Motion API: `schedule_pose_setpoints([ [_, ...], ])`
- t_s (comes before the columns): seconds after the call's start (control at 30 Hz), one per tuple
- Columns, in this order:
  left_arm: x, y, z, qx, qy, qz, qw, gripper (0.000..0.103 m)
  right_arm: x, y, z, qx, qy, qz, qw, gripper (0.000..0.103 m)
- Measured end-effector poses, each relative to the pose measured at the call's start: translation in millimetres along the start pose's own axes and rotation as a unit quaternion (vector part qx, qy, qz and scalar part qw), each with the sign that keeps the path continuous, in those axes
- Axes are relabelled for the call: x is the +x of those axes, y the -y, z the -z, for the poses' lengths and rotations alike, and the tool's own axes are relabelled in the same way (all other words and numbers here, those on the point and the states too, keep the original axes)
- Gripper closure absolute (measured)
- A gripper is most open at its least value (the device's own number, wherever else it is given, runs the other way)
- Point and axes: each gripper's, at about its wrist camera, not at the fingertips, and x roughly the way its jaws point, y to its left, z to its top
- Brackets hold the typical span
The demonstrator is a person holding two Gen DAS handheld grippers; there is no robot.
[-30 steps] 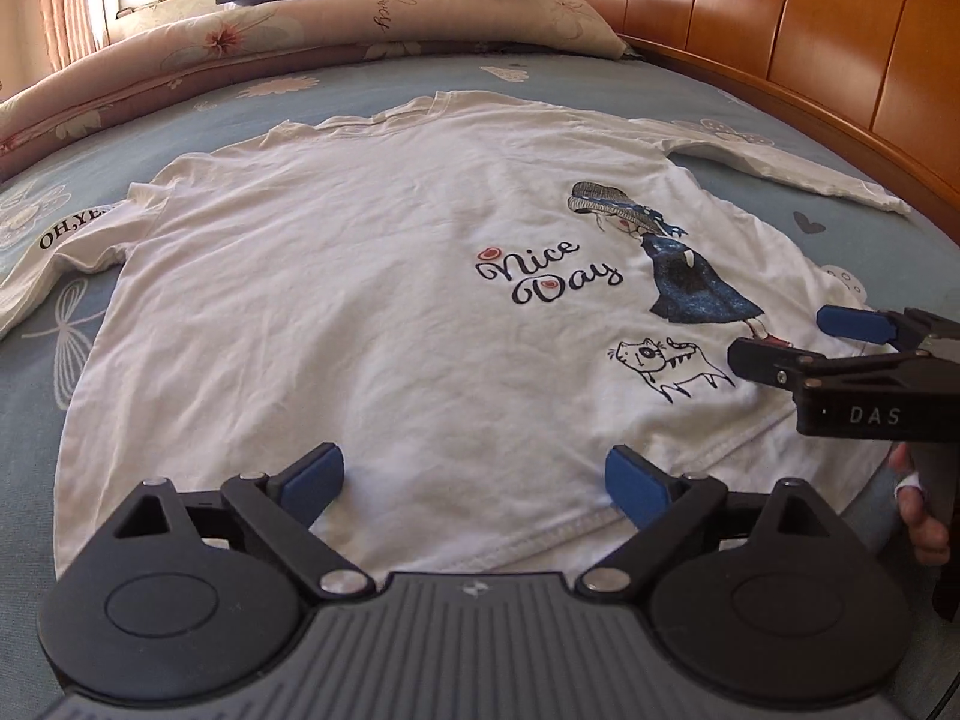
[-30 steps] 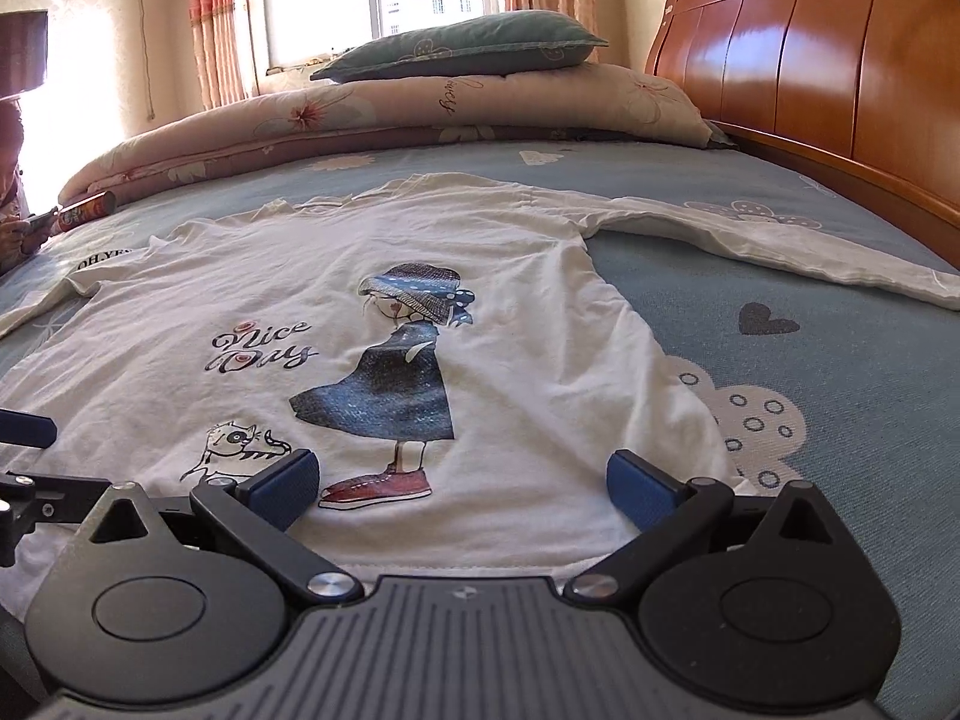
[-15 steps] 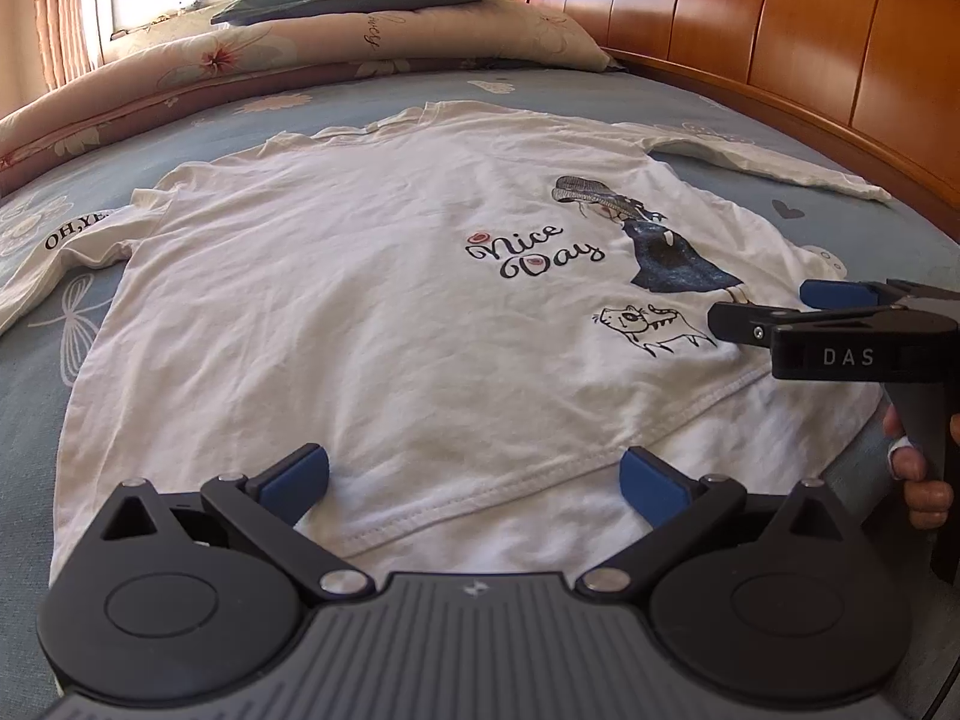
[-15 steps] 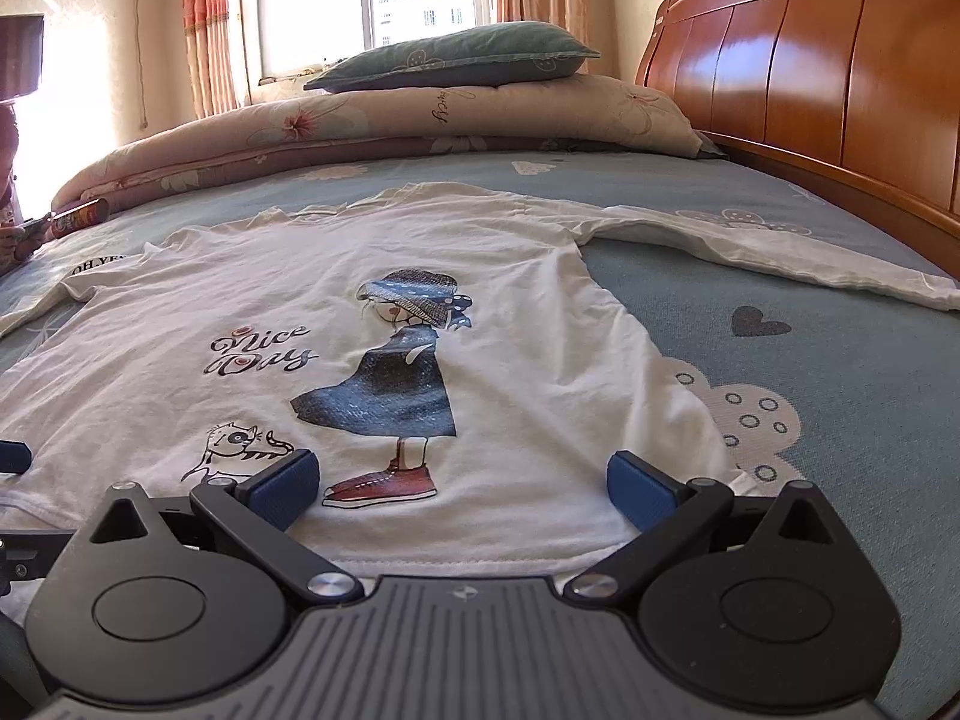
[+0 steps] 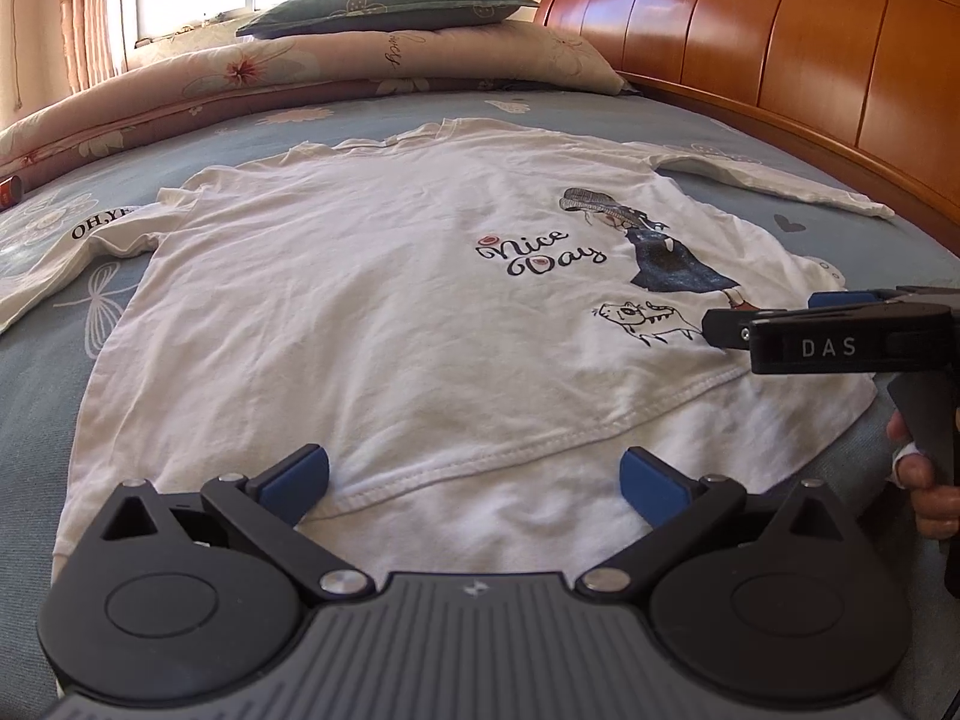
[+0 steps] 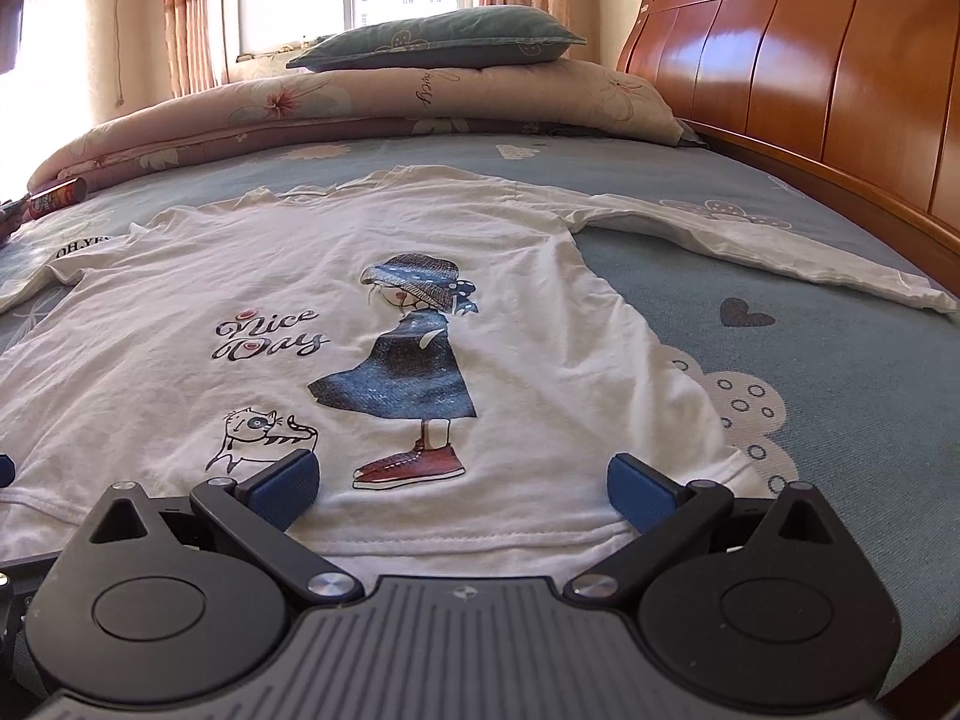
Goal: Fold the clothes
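Two views, one white long-sleeved shirt (image 5: 372, 312) laid flat, print side up, on the blue bed sheet (image 6: 840, 372), hem toward both cameras.

Left wrist view: left claw (image 5: 474, 480) spread wide, its jaws having just been opening; blue pads stand over the hem with only cloth lying between them, nothing pinched. Far left, the shirt's left sleeve (image 5: 54, 264) runs off frame, "OH,YE" lettering on it. "Nice Day" print (image 5: 540, 252) sits right of centre. Only this view shows the right claw from the side, marked DAS (image 5: 762, 315), poised low above the hem's right corner, and the person's fingers (image 5: 924, 480) on its handle at the right edge. Whether its pads touch the cloth cannot be told from here.

Right wrist view: right claw (image 6: 462, 483) released, jaws wide apart above the hem, nothing gripped. Only here: a red can (image 6: 57, 198) at far left on the sheet near the folded quilt (image 6: 360, 102), a green pillow (image 6: 438, 39) on that quilt, the girl figure (image 6: 408, 354) full and central, the right sleeve (image 6: 780, 252) stretched out toward the wooden headboard (image 6: 810, 72).
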Motion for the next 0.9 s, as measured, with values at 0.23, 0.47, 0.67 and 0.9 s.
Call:
schedule_pose_setpoints([
  [0.23,-7,-27,-27,-0.003,0.023,-0.032,0.9992,0.001,7,16,-8,0.087,0.011,-0.015,0.996,0.000],
  [0.47,25,-71,-26,-0.069,-0.010,-0.030,0.9971,0.001,10,1,-6,0.043,0.009,0.008,0.999,0.000],
  [0.67,16,-67,-15,-0.042,0.004,-0.027,0.9988,0.001,12,-4,-7,0.037,0.005,0.012,0.999,0.000],
  [0.9,-8,-124,-48,-0.088,0.002,-0.007,0.9961,0.001,16,-11,-4,0.011,0.008,0.025,1.000,0.000],
])
